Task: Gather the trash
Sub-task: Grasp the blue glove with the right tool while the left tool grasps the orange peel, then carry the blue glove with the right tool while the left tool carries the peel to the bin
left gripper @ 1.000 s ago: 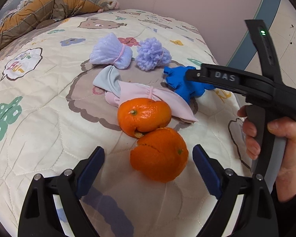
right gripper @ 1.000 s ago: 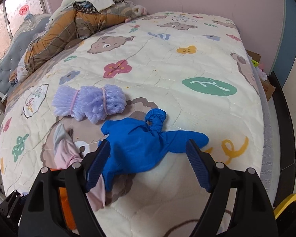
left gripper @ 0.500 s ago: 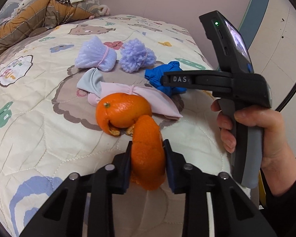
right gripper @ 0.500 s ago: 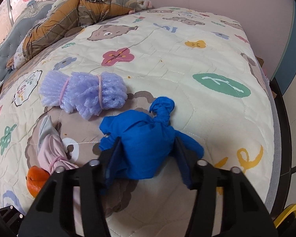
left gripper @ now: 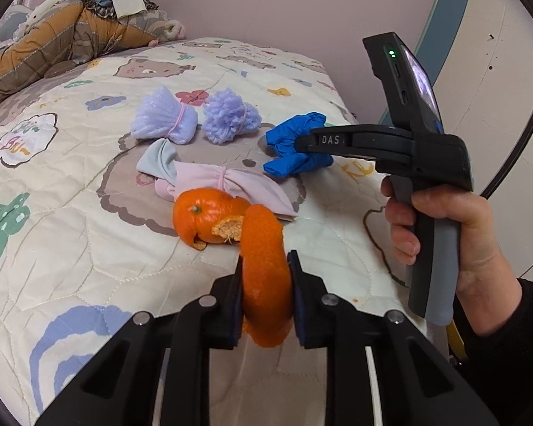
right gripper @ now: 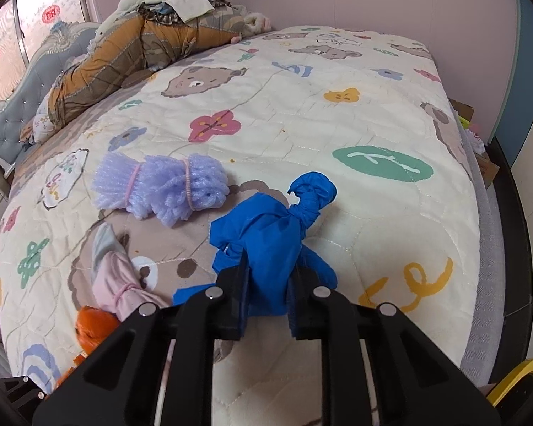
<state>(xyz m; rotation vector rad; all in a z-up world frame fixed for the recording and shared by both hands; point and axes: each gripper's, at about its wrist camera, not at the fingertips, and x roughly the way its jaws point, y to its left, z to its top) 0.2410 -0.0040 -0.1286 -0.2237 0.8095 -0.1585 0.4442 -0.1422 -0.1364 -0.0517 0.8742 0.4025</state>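
Note:
My left gripper (left gripper: 264,277) is shut on a piece of orange peel (left gripper: 264,269) and holds it just above the quilt. A second orange peel (left gripper: 208,218) lies right beyond it. My right gripper (right gripper: 268,280) is shut on a knotted blue glove (right gripper: 266,234), which also shows in the left wrist view (left gripper: 295,149) pinched by the right gripper's fingers. A tied pink and grey cloth (left gripper: 216,181) lies between peel and glove. Two lilac foam net bundles (left gripper: 165,119) (left gripper: 231,122) lie further back.
All of it lies on a bed with a cartoon bear quilt (right gripper: 302,113). A heap of bedding and clothes (right gripper: 131,49) sits at the head end. The bed's right edge (right gripper: 479,213) drops to the floor beside a pink wall.
Both grippers went from open to shut: the left closed on the near orange peel, the right on the blue glove. Both have lifted slightly with their loads.

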